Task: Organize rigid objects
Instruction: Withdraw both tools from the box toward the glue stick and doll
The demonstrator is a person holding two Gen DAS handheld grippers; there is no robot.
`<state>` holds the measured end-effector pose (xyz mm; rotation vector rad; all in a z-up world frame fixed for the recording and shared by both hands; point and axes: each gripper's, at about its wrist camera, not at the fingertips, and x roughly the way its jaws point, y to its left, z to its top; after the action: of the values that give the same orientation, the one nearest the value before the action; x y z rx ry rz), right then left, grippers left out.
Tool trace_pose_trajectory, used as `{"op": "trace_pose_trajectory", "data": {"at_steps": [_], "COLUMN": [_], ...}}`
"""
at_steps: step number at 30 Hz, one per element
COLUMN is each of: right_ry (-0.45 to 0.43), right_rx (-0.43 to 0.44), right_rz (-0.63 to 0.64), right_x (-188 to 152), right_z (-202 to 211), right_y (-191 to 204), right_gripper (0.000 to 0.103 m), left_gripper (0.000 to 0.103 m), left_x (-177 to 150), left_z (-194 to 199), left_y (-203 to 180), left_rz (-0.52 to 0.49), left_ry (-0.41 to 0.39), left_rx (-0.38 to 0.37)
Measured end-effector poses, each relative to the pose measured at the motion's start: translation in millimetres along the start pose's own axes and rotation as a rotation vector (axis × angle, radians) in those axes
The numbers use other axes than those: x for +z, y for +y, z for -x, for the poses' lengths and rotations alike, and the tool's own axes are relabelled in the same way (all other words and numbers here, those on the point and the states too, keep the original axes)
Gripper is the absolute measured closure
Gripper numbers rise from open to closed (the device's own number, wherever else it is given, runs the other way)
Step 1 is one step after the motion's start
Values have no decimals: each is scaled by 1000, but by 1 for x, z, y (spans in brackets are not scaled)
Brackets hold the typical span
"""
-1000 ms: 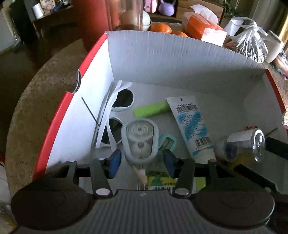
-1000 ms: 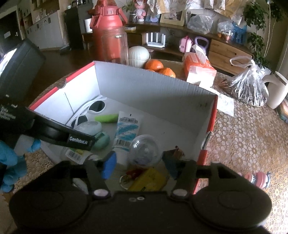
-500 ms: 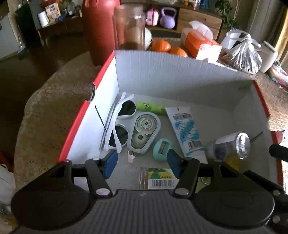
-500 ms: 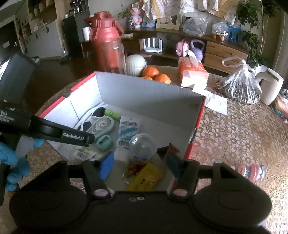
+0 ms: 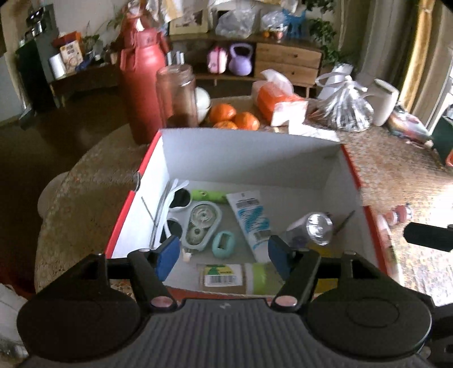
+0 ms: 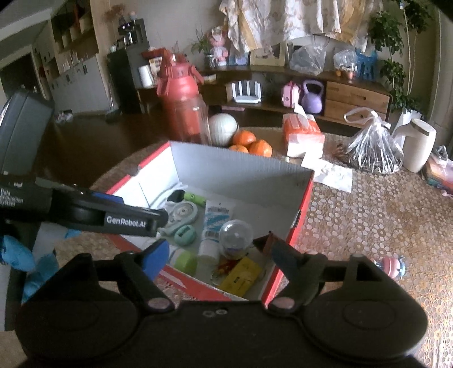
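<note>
Both tools have pulled back from the box (image 5: 249, 153), left tool (image 5: 223, 256) and right tool (image 6: 216, 256) wide and holding nothing. Sunglasses (image 5: 175, 209), tape dispenser (image 5: 201, 223) and tube (image 5: 250, 220) lie inside, centre frame. Only the right view shows the yellow pack (image 6: 240, 276) at lower centre and the pink toy (image 6: 392, 266) on the counter (image 6: 368, 215), lower right.

A lived-in home living room: wooden sideboard (image 6: 357, 99) at 1 o'clock, purple kettlebell (image 6: 312, 96) beside it, laundry (image 6: 286, 19) hanging at 12, houseplant (image 6: 392, 42) at 2, oranges (image 6: 250, 143) on woven-topped table (image 6: 368, 215).
</note>
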<state>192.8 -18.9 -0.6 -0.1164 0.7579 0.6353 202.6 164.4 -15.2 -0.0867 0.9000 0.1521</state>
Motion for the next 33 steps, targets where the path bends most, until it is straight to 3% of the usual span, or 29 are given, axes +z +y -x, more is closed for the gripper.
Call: {"op": "trace_pose_trajectory", "data": {"at_steps": [13, 18, 21, 33], "right_ry": [-52, -83, -98, -130], "right_rx": [20, 17, 23, -24], "right_rz": [-55, -90, -122, -241], "right_x": [-18, -25, -30, -54], "right_z": [40, 58, 67, 86], "right_y": [-23, -39, -50, -97], "right_gripper": [15, 7, 1, 0], "left_gripper": [29, 29, 19, 16], "left_x": [-7, -13, -16, -24], "left_z": [38, 45, 49, 51], "left_y": [-28, -41, -50, -105], "left_rz": [-34, -51, -50, -97], "left_ry": [-62, -80, -89, -98], "left_rx": [-24, -31, -56, -148]}}
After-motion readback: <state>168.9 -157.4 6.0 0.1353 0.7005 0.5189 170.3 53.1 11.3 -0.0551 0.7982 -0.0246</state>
